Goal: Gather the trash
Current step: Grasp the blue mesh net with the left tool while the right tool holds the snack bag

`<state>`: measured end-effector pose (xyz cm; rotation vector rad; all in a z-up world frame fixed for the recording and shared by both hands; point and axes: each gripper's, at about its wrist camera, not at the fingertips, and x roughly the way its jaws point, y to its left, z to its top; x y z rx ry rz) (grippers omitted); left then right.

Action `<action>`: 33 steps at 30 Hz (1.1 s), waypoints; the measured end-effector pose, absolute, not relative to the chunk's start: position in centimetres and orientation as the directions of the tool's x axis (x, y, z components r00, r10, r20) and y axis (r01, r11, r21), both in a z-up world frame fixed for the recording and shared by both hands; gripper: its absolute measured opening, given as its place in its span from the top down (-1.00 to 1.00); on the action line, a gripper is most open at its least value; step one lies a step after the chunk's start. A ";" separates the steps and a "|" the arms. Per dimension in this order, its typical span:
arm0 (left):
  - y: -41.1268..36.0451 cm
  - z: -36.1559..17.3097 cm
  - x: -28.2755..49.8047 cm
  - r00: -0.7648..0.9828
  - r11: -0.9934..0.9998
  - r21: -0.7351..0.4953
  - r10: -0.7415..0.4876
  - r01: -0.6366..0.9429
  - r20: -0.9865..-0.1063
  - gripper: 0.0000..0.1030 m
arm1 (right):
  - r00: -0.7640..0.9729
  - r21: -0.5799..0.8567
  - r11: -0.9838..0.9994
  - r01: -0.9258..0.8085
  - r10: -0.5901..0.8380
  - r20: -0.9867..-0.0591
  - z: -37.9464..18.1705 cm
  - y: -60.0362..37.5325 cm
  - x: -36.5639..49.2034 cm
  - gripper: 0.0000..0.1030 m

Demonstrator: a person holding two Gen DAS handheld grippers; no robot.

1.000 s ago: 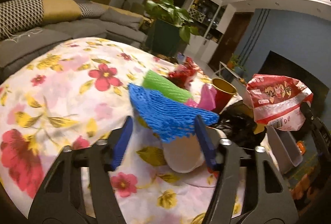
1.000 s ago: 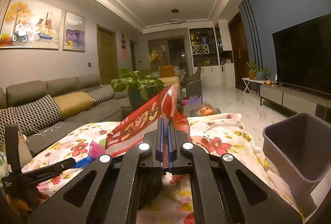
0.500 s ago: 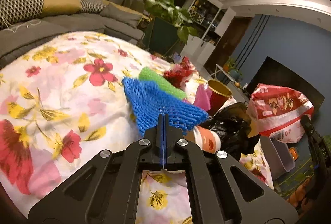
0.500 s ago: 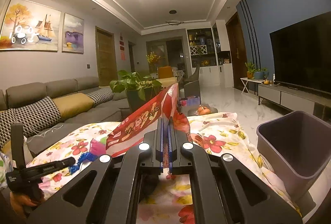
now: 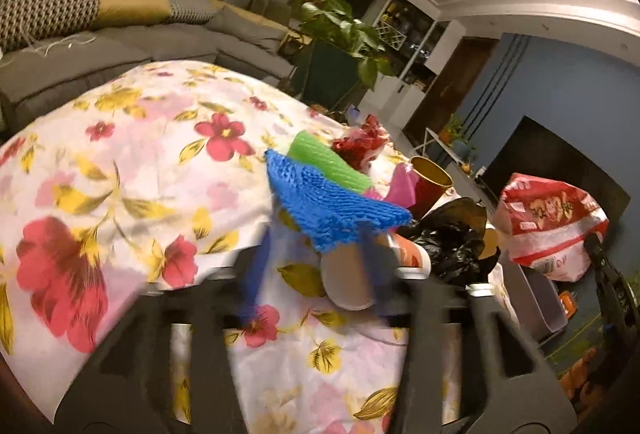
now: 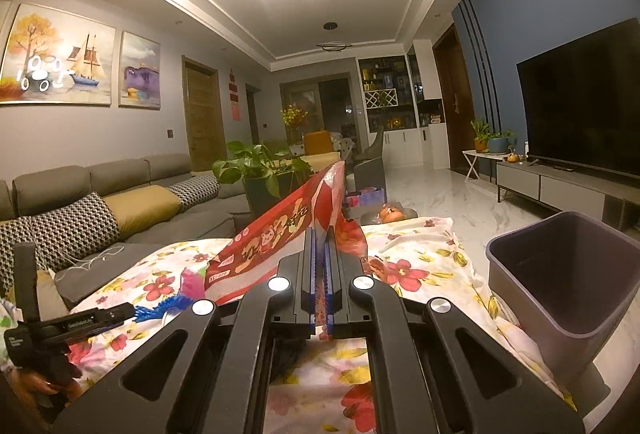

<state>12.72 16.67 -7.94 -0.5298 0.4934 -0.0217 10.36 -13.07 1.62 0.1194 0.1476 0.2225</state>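
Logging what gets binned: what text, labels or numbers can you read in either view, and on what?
Red snack bag, held shut in the right gripper: large yellow characters and a small white label, all too blurred to read.
The bag's white barcode patch, seen from the left wrist: unreadable.
Left gripper's handle: small white print, illegible.
Nothing else bears text.

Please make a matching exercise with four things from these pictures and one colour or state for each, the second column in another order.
1. foam net
2. bin
3. snack bag
4. cup

a. grey, open-topped
b. red with a gold inside
c. blue
d. held in the shut right gripper

Pairs: 1-c, 2-a, 3-d, 4-b
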 end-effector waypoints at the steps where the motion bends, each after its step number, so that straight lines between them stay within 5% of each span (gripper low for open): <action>1: 16.8 -8.0 12.7 0.883 0.857 -0.505 -0.156 -0.103 -0.444 -0.12 | 0.965 0.133 0.969 -0.210 0.227 -0.133 1.6 -13.1 10.3 0.92; 11: 16.5 -9.2 16.5 0.840 0.765 -0.639 -0.293 -0.079 -0.456 -0.17 | 0.967 0.150 0.968 -0.201 0.221 -0.126 1.2 -13.8 9.9 0.92; 14: 16.6 -9.4 17.2 0.843 0.748 -0.661 -0.312 -0.068 -0.439 0.30 | 0.968 0.152 0.969 -0.197 0.217 -0.128 1.1 -14.0 9.9 0.92; 16: 16.2 -9.2 17.6 0.843 0.762 -0.644 -0.305 -0.063 -0.444 0.82 | 0.968 0.158 0.968 -0.196 0.217 -0.129 1.1 -14.1 9.8 0.92; 18: 15.9 -9.2 17.7 0.847 0.775 -0.629 -0.292 -0.063 -0.444 0.92 | 0.968 0.162 0.967 -0.195 0.217 -0.128 1.2 -14.1 9.7 0.92; 33: 12.3 -1.2 13.7 0.942 0.914 -0.404 -0.150 0.016 -0.301 0.97 | 0.979 0.174 0.970 -0.168 0.185 -0.088 2.3 -15.8 8.1 0.92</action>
